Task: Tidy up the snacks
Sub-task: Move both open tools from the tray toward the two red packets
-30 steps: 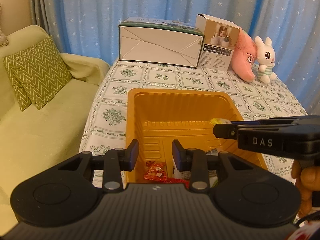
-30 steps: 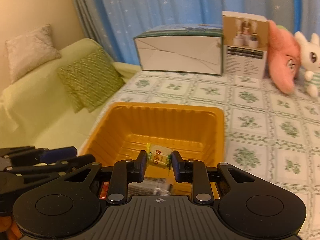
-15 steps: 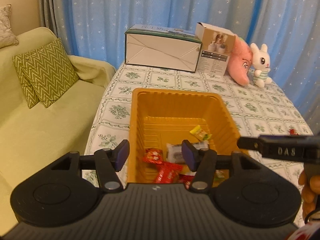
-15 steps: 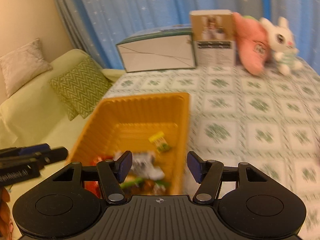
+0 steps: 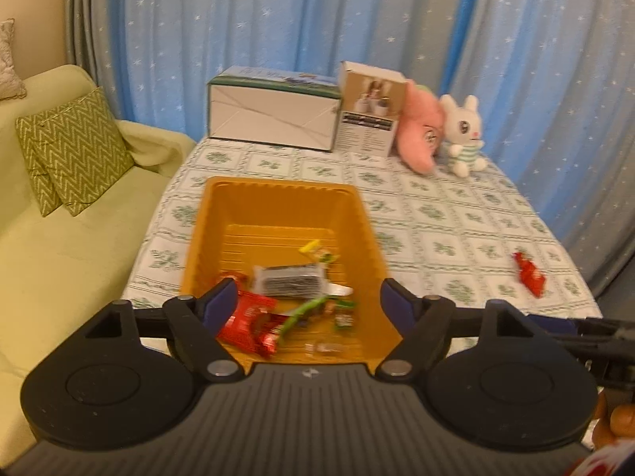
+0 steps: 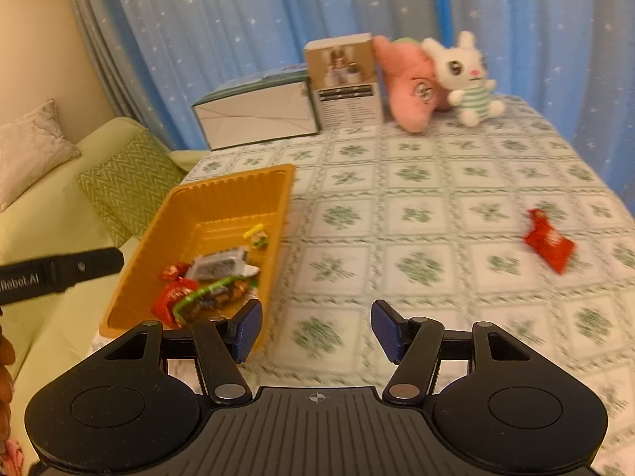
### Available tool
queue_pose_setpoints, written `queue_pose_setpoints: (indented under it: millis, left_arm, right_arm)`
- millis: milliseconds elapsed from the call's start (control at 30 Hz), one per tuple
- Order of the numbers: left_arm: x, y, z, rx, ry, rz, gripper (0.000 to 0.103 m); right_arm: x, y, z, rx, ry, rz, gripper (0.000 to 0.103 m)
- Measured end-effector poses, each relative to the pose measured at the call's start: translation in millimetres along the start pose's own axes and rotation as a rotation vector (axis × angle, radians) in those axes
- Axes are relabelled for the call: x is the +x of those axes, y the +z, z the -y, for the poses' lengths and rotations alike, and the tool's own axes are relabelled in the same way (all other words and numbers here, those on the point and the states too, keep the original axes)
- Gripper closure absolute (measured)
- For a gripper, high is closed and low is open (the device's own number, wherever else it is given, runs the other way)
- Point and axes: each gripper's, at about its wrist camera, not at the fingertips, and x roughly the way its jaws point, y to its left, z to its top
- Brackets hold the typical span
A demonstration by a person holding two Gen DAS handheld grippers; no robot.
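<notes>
My left gripper (image 5: pixel 307 303) hangs over the near end of the orange tray (image 5: pixel 222 214), its fingers (image 5: pixel 222 303) spread wide and holding nothing. My right gripper (image 6: pixel 315 327) is over the bare worktop (image 6: pixel 436 182) just right of the tray's near corner, its fingers (image 6: pixel 248 327) also wide apart and empty. Inside the tray the snacks lie in a loose pile at the near end: red wrappers (image 5: pixel 248 323), a green-edged packet (image 5: pixel 305 311), a grey-and-white packet (image 5: pixel 287 279), and a small yellow candy (image 5: pixel 317 252) a little farther in. The far half of the tray floor is bare. One red snack packet (image 6: pixel 549 244) lies by itself on the patterned cloth, well apart from the tray on the right side. At the far edge of the worktop stand a long white box (image 5: pixel 274 119), a brown carton (image 5: pixel 369 115) touching it, then a pink plush (image 5: pixel 420 135) and a white rabbit toy (image 5: pixel 464 135), with the blue starred curtain (image 5: pixel 278 16) behind.
</notes>
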Motion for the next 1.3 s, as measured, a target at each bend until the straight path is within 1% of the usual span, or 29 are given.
queue_pose_setpoints:
  millis: [267, 400, 533, 633, 733, 967, 1300]
  left_arm:
    - [-15.9, -16.5, 55.3, 0.03, -0.083, -0.009, 0.019]
    - [-16.5, -25.3, 81.0, 0.054, -0.106, -0.022, 0.018]
    - [-14.6, -32.0, 101.3, 0.065, -0.132, -0.029, 0.015]
    - [-12.2, -35.0, 113.1, 0.07, -0.156, -0.033, 0.011]
    - [-10.6, -36.3, 123.5, 0.081, -0.163, -0.02, 0.008]
    - [-2.8, -36.8, 145.7, 0.113, -0.171, -0.016, 0.008]
    - [12.5, -36.0, 172.5, 0.162, -0.205, -0.029, 0.008]
  right_arm:
    - [-46.3, -18.9, 36.1, 0.056, -0.061, 0.035, 0.041]
    - [-62.8, -25.4, 52.7, 0.069, -0.094, 0.051, 0.041]
    - [-75.2, -30.4, 69.7, 0.08, -0.125, 0.066, 0.041]
    - [-81.2, -32.4, 81.0, 0.094, -0.142, 0.072, 0.041]
    - [-85.1, -33.9, 92.3, 0.113, -0.154, 0.074, 0.041]
    - [-94.9, -35.1, 110.7, 0.135, -0.179, 0.086, 0.041]
    - [-101.7, -31.1, 140.3, 0.169, -0.225, 0.102, 0.041]
